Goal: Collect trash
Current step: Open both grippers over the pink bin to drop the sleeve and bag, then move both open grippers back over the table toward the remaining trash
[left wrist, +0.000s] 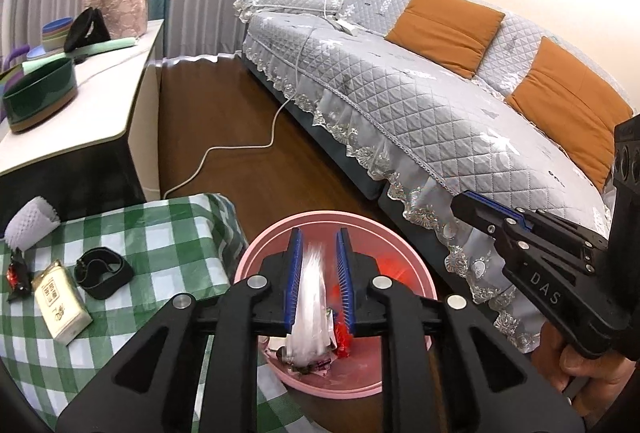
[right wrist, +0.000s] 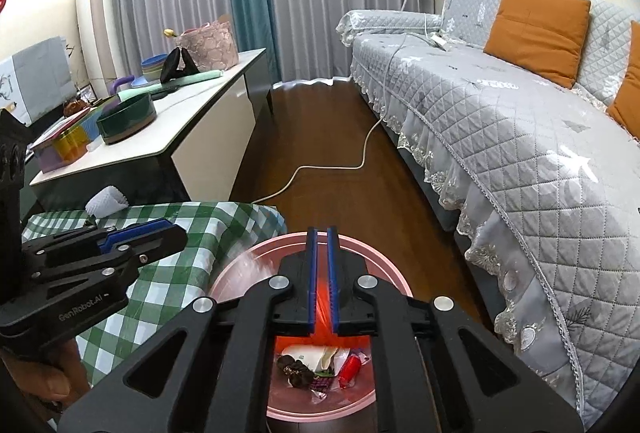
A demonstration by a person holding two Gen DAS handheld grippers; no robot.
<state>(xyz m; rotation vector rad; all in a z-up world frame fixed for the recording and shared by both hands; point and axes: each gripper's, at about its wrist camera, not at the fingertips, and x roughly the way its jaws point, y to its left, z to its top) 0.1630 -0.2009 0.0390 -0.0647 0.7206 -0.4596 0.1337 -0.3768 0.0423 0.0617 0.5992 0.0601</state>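
Far edge of the table: a white foam sleeve [left wrist: 30, 223] lies on the green-check cloth [left wrist: 172, 233], over at the left of the left wrist view.
Left edge: a dark wrapper with red in it [left wrist: 18, 275], and just beside it a cream box [left wrist: 60, 307] lying flat.
Middle of the cloth: a black band [left wrist: 103, 273] in a loop, close to the box and not touching it.
Right edge of the table: the pink bin [left wrist: 400, 233] stands just beside it, between the table and the sofa [left wrist: 440, 121].
Left gripper [left wrist: 319, 237]: right over the bin, tilted down, blue pads parted!
Between its pads: a clear-white wrapper [left wrist: 310, 305], smeared into a long streak. The pads are not pinching it; it looks let go.
Bin floor: a heap already there, with a red wrapper [left wrist: 344, 343], dark scraps and pale bits.
Right gripper [right wrist: 322, 233]: also over the bin, pads apart by a thin slit only.
In that slit: a red-orange streak [right wrist: 323, 307], too blurred to name. It looks loose, not clamped.
Right hand [left wrist: 588, 369]: wrapped round the handle at the lower right of the left wrist view.
Floor beyond: a white cable [left wrist: 240, 149] trails across the dark wood up to the sofa.
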